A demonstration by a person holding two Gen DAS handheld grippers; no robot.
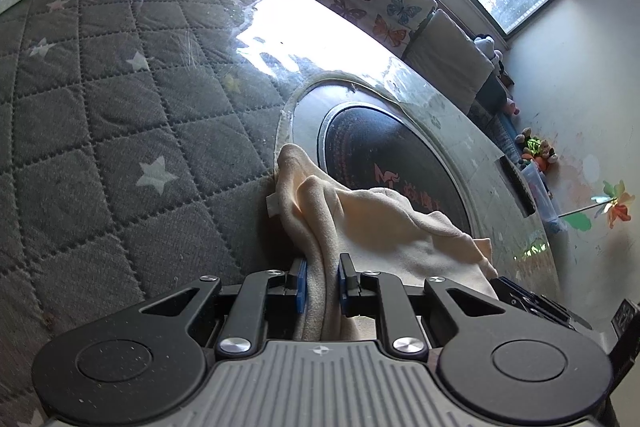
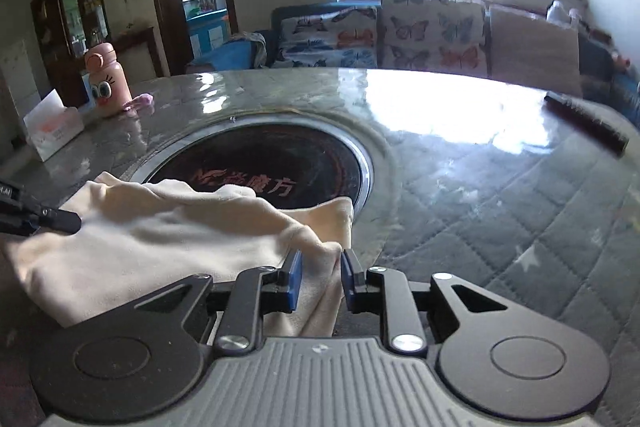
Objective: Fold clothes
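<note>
Left fingers [image 1: 322, 281] pinch soft cream cloth [image 1: 384, 223]; right fingers [image 2: 320, 281] slightly parted around it.

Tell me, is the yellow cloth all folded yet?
Not yet. The cream cloth is bunched and rumpled on the table, with no neat fold showing. The left gripper pinches one part. The right gripper has cloth between its fingers, which look slightly apart. Flattening and folding are left.
</note>
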